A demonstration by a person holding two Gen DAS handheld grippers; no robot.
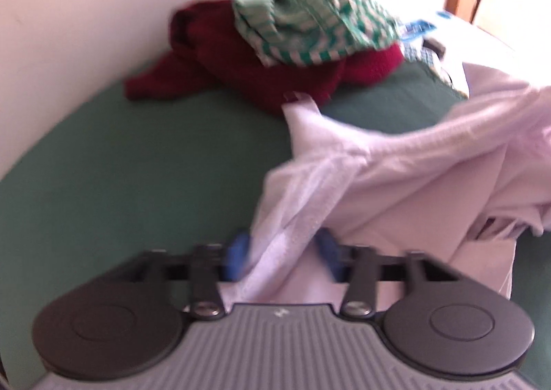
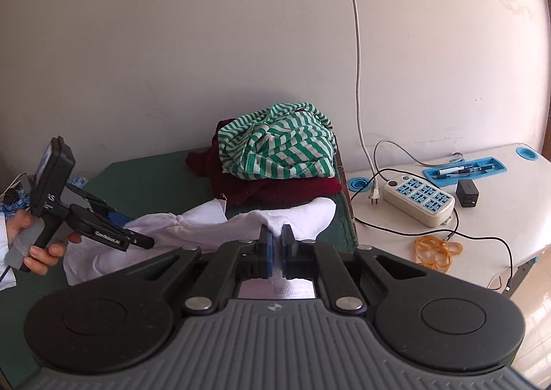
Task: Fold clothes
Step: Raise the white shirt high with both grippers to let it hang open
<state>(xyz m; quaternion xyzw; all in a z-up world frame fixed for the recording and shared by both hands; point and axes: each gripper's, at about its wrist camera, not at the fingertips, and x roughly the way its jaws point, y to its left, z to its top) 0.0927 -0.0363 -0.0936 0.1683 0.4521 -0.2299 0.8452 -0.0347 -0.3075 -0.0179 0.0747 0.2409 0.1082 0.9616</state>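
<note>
A white garment [image 1: 396, 176] [image 2: 193, 221] is lifted above the green-covered table [image 1: 120, 166] [image 2: 148, 176], stretched between both grippers. My right gripper [image 2: 275, 245] is shut on its upper edge, blue pads pressed together on the cloth. My left gripper [image 1: 283, 254] has its blue pads wide apart, and a strip of the white cloth runs between them; this view is blurred. In the right wrist view a hand holds the left gripper [image 2: 134, 231] at the garment's left end. Behind lies a green-and-white striped garment [image 1: 310, 18] [image 2: 279, 149] on a dark red one [image 1: 241, 76] [image 2: 282, 190].
A white desk [image 2: 482, 217] adjoins the table on the right, carrying a power strip [image 2: 418, 200], a blue pen tray [image 2: 465, 171], a black adapter [image 2: 467, 193], orange rubber bands [image 2: 434, 250] and cables. A white wall stands close behind both surfaces.
</note>
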